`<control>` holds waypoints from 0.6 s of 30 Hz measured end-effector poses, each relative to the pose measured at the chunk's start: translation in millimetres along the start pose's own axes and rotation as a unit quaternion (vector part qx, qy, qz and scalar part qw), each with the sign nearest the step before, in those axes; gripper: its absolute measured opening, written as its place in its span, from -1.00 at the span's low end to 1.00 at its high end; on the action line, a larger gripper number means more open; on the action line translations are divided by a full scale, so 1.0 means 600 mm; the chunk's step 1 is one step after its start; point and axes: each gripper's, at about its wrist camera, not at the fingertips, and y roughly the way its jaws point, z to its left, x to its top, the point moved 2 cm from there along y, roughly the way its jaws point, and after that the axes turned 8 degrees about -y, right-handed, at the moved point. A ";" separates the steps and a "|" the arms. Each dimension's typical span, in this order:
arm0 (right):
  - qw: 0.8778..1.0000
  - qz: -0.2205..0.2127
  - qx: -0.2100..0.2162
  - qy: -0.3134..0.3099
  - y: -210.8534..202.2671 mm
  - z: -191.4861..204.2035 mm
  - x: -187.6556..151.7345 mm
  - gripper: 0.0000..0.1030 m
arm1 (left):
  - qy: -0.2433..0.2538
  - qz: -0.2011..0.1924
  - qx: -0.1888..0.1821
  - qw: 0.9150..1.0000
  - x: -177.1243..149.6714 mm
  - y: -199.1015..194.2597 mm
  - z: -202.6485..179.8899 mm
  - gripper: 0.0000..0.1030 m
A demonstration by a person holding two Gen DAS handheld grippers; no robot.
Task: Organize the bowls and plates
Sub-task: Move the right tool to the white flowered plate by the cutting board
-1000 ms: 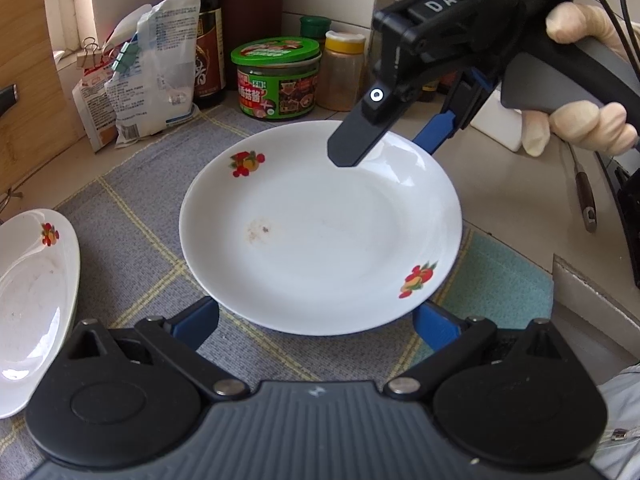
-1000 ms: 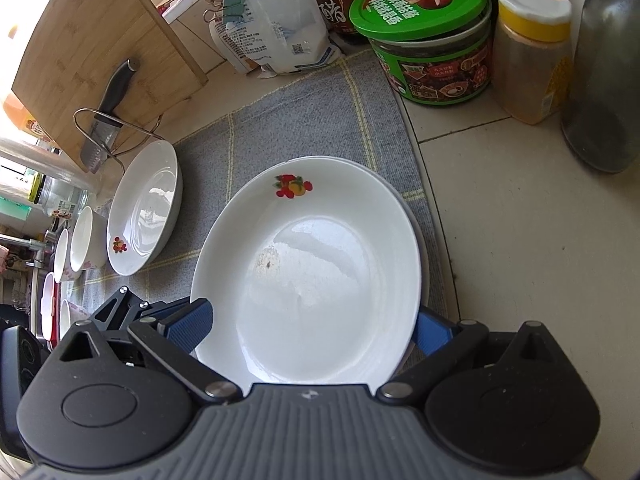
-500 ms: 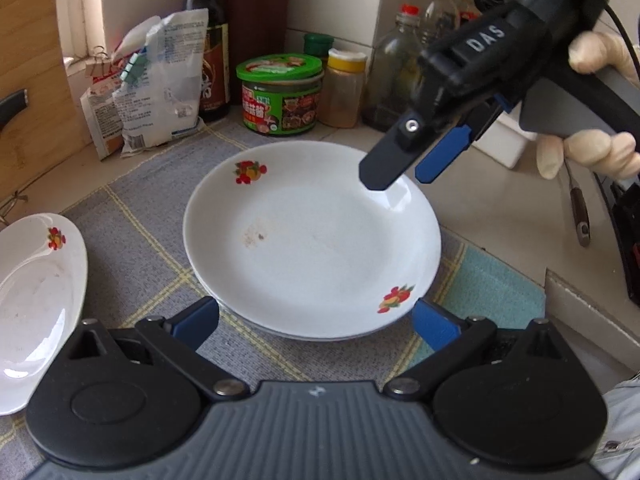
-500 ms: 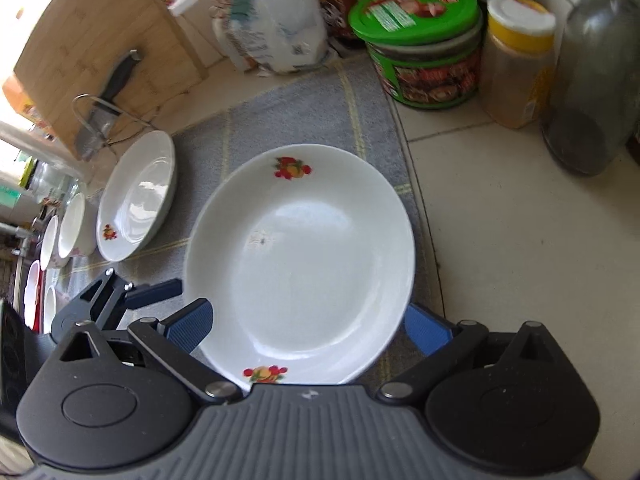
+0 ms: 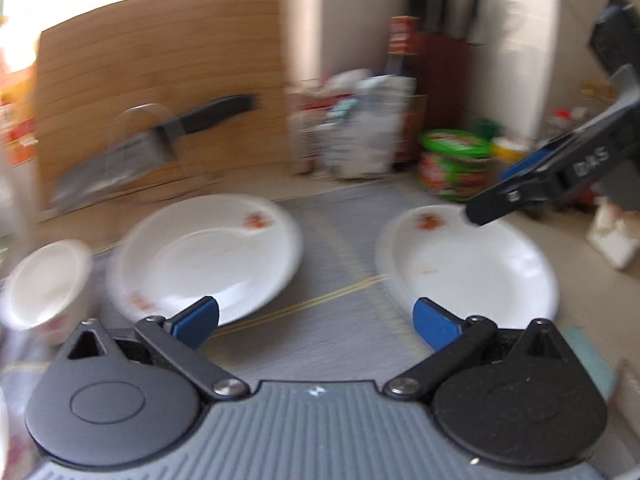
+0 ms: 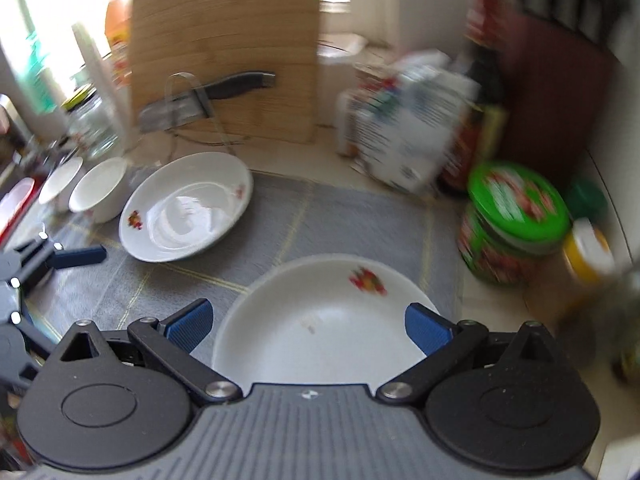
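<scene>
Two white plates with red fruit prints lie on the grey mat [image 5: 336, 264]. The right plate [image 5: 472, 268] [image 6: 320, 320] sits low between the spread fingers of my right gripper [image 6: 308, 322], which is open and holds nothing. The left plate [image 5: 208, 256] [image 6: 188, 208] lies apart from it. My left gripper [image 5: 316, 324] is open over the mat between the two plates. White bowls [image 5: 44, 284] [image 6: 98, 188] stand left of the left plate. The right gripper [image 5: 500, 192] hovers above the right plate's far rim. Both views are blurred.
A wooden cutting board [image 6: 224, 60] leans at the back with a knife [image 5: 160, 140] on a wire rack before it. Bags [image 6: 404, 128], a dark bottle [image 5: 402, 60], a green-lidded tub [image 6: 516, 224] and a yellow-lidded jar [image 6: 588, 248] crowd the back right.
My left gripper has swung left and tilted up, off the right plate and towards the left plate and bowls. My right gripper has drawn back and levelled out. Both stay open.
</scene>
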 end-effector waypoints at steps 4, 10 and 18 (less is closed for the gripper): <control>1.000 -0.007 0.016 -0.025 0.033 0.041 0.032 1.00 | -0.016 0.012 0.052 0.998 -0.016 0.007 0.054 0.99; 0.999 0.001 0.012 -0.035 0.089 0.095 0.062 1.00 | -0.007 0.022 0.099 0.995 -0.038 0.043 0.108 0.99; 0.998 0.017 0.038 -0.042 0.136 0.136 0.095 1.00 | -0.015 0.055 0.054 0.997 -0.043 0.115 0.133 1.00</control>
